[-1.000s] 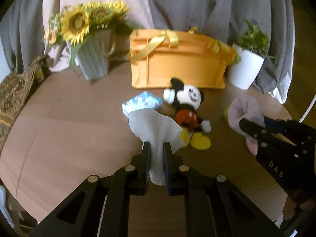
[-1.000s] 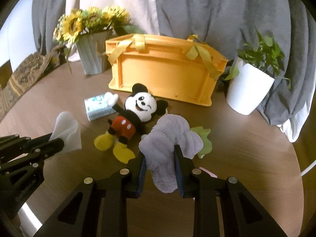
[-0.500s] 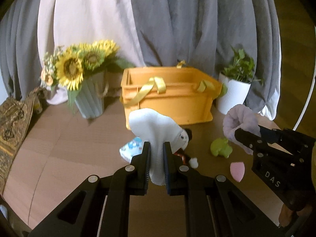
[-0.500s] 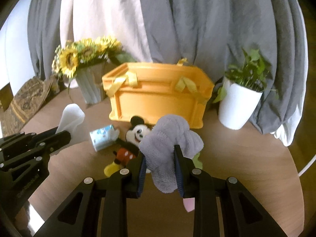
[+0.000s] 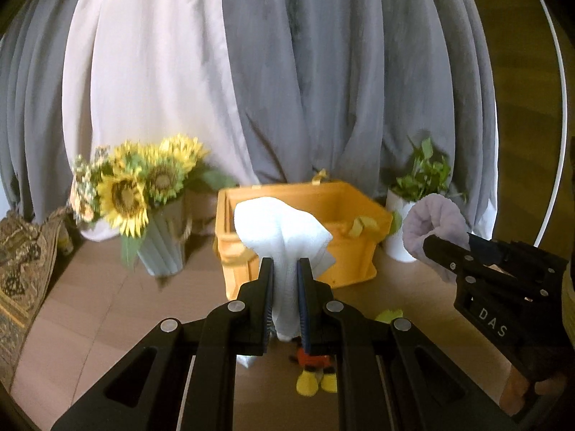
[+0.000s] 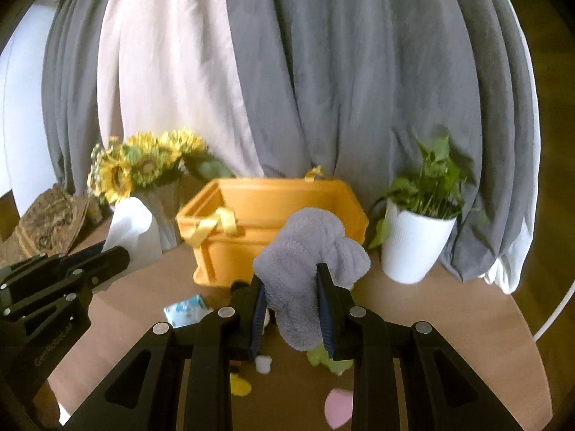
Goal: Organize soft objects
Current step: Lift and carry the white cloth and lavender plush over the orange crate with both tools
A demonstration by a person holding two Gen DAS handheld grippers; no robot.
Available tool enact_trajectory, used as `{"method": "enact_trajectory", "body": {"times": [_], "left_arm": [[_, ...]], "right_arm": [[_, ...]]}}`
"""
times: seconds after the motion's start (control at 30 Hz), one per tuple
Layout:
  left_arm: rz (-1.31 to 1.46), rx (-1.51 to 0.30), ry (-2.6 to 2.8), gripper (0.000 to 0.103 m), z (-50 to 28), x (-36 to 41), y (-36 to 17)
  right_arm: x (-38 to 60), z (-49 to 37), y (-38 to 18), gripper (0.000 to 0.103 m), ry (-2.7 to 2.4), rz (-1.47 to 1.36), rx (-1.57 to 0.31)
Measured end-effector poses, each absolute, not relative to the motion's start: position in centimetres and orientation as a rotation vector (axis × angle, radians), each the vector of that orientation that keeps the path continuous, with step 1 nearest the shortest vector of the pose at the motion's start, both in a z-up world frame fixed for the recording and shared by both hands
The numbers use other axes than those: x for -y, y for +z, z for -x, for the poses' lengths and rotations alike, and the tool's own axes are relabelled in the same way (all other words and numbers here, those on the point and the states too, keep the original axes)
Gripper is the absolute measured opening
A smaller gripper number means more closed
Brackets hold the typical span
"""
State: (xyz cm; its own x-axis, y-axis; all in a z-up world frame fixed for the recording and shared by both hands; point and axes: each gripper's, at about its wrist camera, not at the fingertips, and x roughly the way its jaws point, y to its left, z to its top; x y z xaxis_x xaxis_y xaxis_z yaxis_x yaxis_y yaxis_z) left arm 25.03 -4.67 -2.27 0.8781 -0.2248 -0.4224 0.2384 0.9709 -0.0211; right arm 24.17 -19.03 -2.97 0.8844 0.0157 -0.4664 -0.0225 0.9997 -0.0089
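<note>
My left gripper (image 5: 285,280) is shut on a white cloth (image 5: 280,233) and holds it in the air in front of the orange crate (image 5: 345,212). My right gripper (image 6: 290,287) is shut on a fluffy grey-lilac cloth (image 6: 309,248), also lifted, before the same crate (image 6: 273,201). Each gripper shows in the other's view: the right one with its cloth (image 5: 436,222), the left one with the white cloth (image 6: 131,226). A Mickey Mouse plush (image 5: 314,373) lies on the table below, mostly hidden by the fingers.
A sunflower vase (image 5: 158,222) stands left of the crate, a white potted plant (image 6: 417,240) right of it. A blue tissue pack (image 6: 185,309), a green soft item (image 6: 329,361) and a pink one (image 6: 337,407) lie on the round wooden table (image 6: 449,323). Curtains hang behind.
Both grippers have risen well above the table with their cloths and now look level at the crate's open top. The plush and small items have dropped low in view.
</note>
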Motion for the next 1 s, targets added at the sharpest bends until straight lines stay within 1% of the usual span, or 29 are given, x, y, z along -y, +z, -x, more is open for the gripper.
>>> {"method": "enact_trajectory", "body": {"times": [0.47, 1.0], "left_arm": [[-0.037, -0.309, -0.250, 0.014, -27.7, 5.0, 1.2], [-0.019, -0.271, -0.286, 0.014, -32.8, 6.3, 3.5]], "right_arm": [[19.2, -26.2, 0.1, 0.027, 0.021, -0.002, -0.371], [20.0, -30.5, 2.7, 0.027, 0.037, -0.018, -0.287]]}}
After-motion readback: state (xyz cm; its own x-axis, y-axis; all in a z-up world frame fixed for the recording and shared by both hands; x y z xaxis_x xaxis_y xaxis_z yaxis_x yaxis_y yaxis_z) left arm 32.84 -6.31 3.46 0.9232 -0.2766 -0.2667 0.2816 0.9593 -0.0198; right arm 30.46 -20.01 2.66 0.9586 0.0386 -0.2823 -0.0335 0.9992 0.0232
